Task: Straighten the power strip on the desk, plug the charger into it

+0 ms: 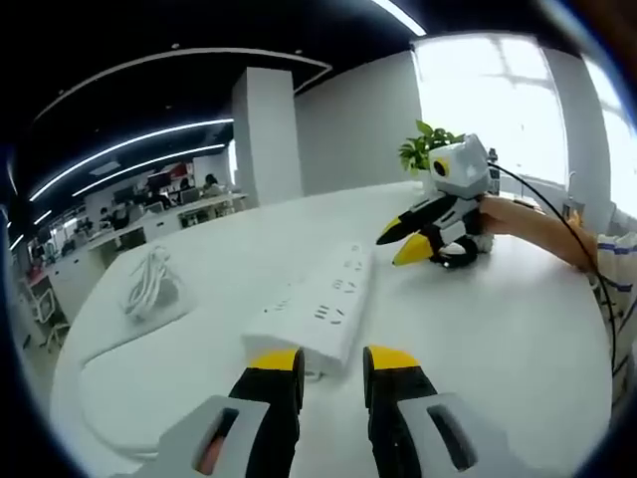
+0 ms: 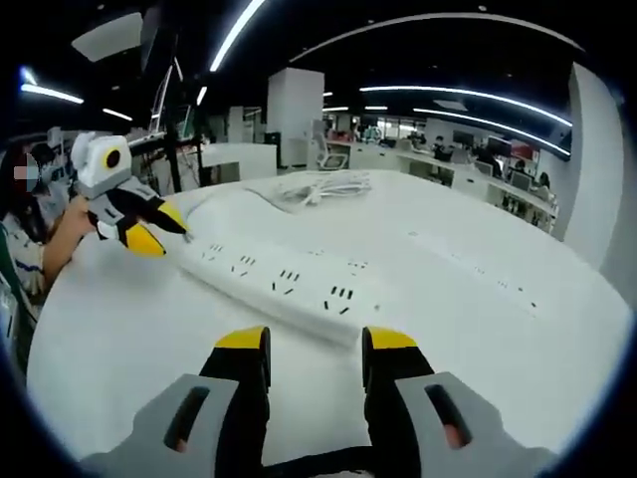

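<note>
A: State the position of the power strip (image 1: 320,314).

B: It lies flat on the white desk (image 1: 498,339), between the two grippers. In the left gripper view its long axis runs away from the camera, near end just ahead of the left gripper (image 1: 331,360), far end toward the right gripper (image 1: 403,245).

A: Jaw condition?

B: Both sets stand apart with nothing between them. In the right gripper view the right gripper (image 2: 316,344) sits just short of one end of the strip (image 2: 274,281); the left gripper (image 2: 159,227) is close to the other end, contact unclear.

A: Reason for that arrangement?

B: Judged: one gripper per end permits rotating the strip to square it on the desk.

A: The charger?

B: A coiled white cable (image 1: 149,284) lies well apart from the strip; whether a charger is attached cannot be determined.
</note>
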A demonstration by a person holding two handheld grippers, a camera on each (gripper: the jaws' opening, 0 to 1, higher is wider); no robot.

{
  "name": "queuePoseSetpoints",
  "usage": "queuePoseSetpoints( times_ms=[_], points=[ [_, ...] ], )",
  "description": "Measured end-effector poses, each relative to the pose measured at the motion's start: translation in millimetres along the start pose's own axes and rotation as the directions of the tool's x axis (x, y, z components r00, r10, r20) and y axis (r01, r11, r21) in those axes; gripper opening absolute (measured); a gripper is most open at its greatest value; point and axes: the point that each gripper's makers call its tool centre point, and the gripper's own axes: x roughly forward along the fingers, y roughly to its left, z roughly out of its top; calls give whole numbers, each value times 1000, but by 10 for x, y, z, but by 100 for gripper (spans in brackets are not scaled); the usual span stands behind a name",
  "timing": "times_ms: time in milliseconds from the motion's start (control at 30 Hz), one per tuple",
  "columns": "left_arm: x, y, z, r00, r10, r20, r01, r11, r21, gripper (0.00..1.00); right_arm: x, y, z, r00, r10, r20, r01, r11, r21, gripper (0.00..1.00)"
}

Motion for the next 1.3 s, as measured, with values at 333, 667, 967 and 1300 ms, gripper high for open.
queuePoseSetpoints(
  times_ms=[333,667,967,1300],
  points=[
    [53,41,-67,1000,-4,-13,4,1000,-31,23,46,-36,-36,1000,26,-2,-26,999,39,34],
    [121,6,-82,999,-37,10,38,996,-79,23,102,-75,-54,1000,26,-10,-25,1000,12,33],
    [145,24,-107,999,-31,16,32,996,-82,24,180,-85,-29,999,33,1,-33,999,-8,33],
    [163,51,-125,999,-11,30,13,998,-58,24,216,-119,-21,999,18,27,-18,1000,0,32]
  ],
)
